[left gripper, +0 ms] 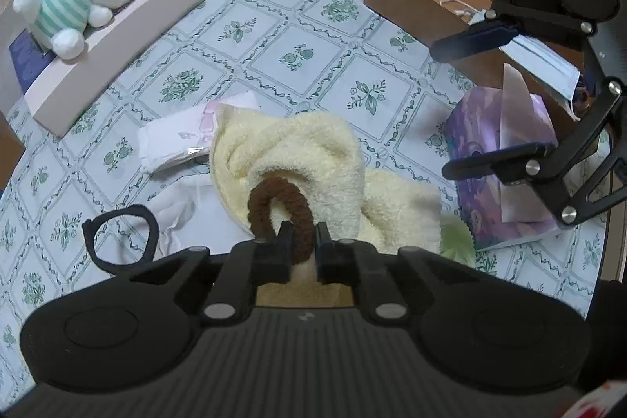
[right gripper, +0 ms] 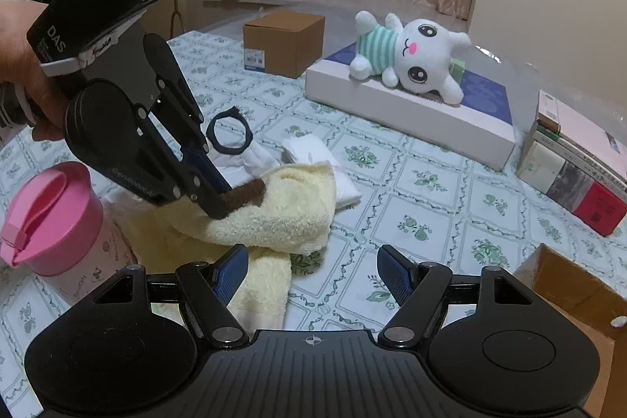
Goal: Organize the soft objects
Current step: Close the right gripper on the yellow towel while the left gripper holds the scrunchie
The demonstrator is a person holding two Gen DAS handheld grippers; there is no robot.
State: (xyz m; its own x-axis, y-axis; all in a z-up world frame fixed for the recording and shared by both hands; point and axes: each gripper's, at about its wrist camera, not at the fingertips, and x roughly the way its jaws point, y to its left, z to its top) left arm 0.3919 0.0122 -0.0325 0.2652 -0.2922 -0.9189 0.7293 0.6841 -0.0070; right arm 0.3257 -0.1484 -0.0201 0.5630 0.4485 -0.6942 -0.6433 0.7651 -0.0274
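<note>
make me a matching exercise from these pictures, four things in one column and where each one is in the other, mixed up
Things:
1. brown fuzzy hair tie
2. white plush bunny in a green striped shirt
3. thin black hair band
4. pale yellow terry towel

Places:
A. lying on the flat white box
B. bunched on the tablecloth under the hair tie
C. pinched in the left gripper
D. loose on the tablecloth beside white cloths

Pairs: 1-C, 2-A, 3-D, 4-B

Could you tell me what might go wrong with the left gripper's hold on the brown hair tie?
1. The left gripper pinches the brown hair tie right on the yellow towel; it may snag the pile and drag the towel up.
2. Only one side of the loop is pinched, so it could slip free when lifted.
</note>
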